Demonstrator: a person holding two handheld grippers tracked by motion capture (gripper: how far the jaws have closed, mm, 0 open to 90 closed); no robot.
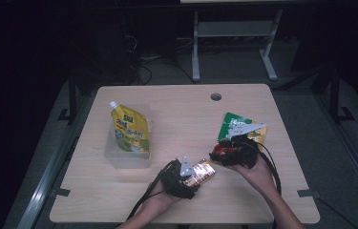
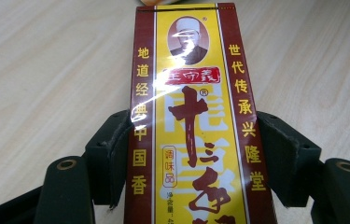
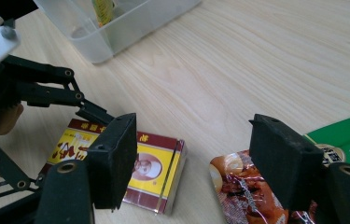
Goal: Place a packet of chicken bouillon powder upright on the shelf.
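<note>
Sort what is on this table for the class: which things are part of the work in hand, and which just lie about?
In hand:
- yellow-and-red spice box, clamped in the left tongs
- red snack packet, under the open right tongs

Lying about:
- green packet
- clear plastic tub holding a yellow spout pouch

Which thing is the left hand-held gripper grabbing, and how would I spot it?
Start at the clear plastic tub with the yellow pouch in it on the wooden table. Just to its right, near the table's front edge, the left hand-held gripper is shut on the spice box. It is the flat yellow box with dark red borders and Chinese writing, unlike the crinkly red packet and green packet farther right.
</note>
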